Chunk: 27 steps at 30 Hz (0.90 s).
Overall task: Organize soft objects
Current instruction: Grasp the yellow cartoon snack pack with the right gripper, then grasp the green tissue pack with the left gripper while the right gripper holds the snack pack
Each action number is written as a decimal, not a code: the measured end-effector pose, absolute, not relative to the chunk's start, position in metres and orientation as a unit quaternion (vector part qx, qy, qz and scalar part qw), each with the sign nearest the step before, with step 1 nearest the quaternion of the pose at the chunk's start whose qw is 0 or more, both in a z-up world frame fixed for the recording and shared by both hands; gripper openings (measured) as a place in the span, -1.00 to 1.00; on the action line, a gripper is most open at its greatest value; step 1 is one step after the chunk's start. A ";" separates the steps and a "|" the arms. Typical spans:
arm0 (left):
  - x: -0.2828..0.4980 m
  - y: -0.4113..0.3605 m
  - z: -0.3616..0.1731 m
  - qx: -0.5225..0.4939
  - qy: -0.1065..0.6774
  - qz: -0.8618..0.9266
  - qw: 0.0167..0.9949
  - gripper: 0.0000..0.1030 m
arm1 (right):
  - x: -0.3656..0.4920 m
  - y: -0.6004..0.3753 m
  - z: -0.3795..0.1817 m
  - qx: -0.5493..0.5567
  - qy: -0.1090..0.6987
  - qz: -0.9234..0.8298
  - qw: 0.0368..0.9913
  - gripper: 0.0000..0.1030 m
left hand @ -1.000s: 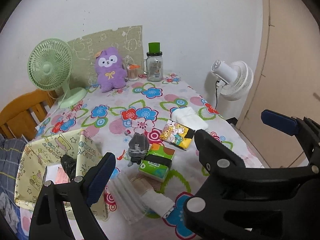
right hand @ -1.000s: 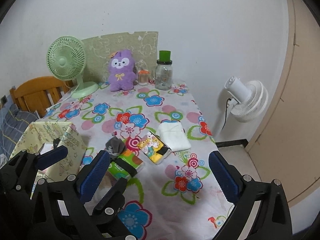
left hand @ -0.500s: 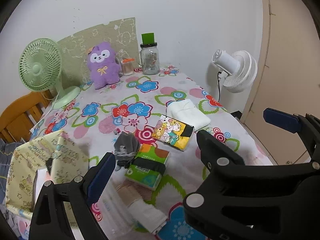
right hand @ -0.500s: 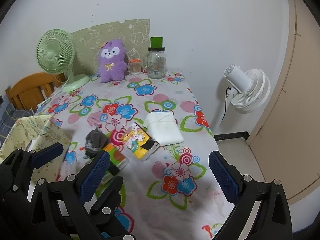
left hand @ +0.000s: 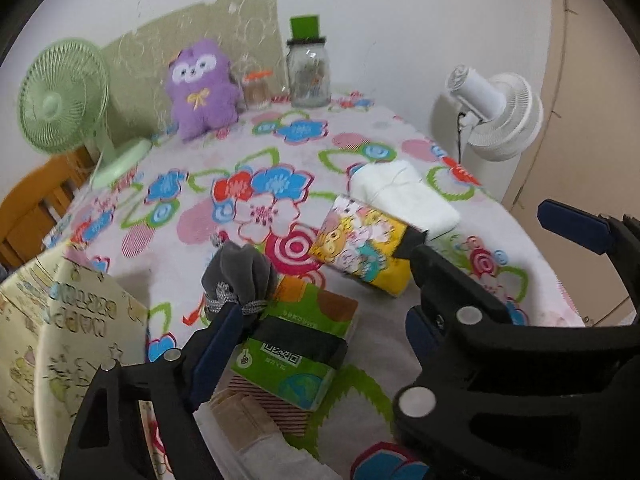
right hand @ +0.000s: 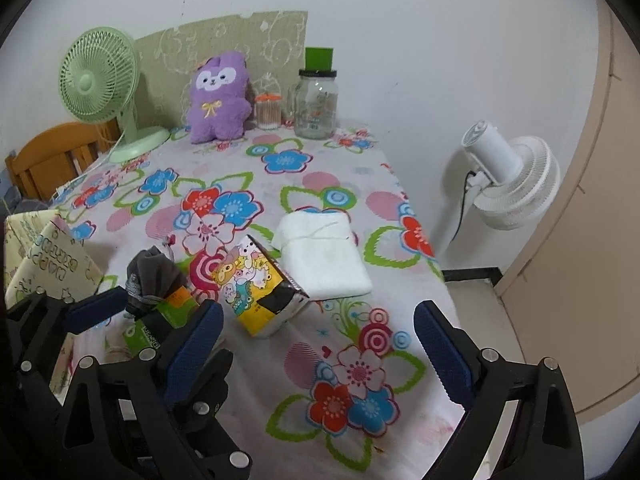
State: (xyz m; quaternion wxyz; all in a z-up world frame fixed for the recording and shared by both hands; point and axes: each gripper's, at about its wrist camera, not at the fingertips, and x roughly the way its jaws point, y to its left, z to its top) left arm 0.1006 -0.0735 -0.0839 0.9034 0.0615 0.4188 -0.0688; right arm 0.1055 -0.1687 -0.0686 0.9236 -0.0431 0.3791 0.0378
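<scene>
Near the front-left edge of the flowered tablecloth, both grippers have descended toward the clutter. Left gripper: jaws just narrowing, empty, straddling the green tissue pack beside the grey sock bundle, suggesting an imminent first pick. Right gripper: wide apart, empty. Patterned storage box, left corner: contents cannot be told. Glass jar, back edge.

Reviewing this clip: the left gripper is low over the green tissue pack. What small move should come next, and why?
Probably ease the left gripper a little lower and close it on the green tissue pack. Its jaws have just been closing but stand open astride the pack, not pressing it. The grey sock bundle lies against the left finger, so it may get caught. The right gripper is open and empty.
</scene>
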 end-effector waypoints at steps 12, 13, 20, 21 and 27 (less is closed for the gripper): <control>0.115 -0.065 -0.102 0.068 0.434 -0.046 0.897 0.63 | 0.137 -0.153 -0.096 -0.042 0.414 0.085 0.905 0.63; 0.116 -0.064 -0.103 0.069 0.435 -0.044 0.897 0.63 | 0.139 -0.152 -0.098 -0.041 0.416 0.086 0.904 0.62; 0.123 -0.055 -0.109 0.060 0.448 -0.047 0.891 0.66 | 0.152 -0.143 -0.110 -0.049 0.437 0.094 0.893 0.31; 0.123 -0.054 -0.110 0.059 0.449 -0.046 0.890 0.66 | 0.153 -0.142 -0.111 -0.046 0.439 0.098 0.892 0.30; 0.128 -0.047 -0.122 0.037 0.480 -0.053 0.875 0.68 | 0.150 -0.133 -0.112 -0.077 0.425 0.089 0.897 0.16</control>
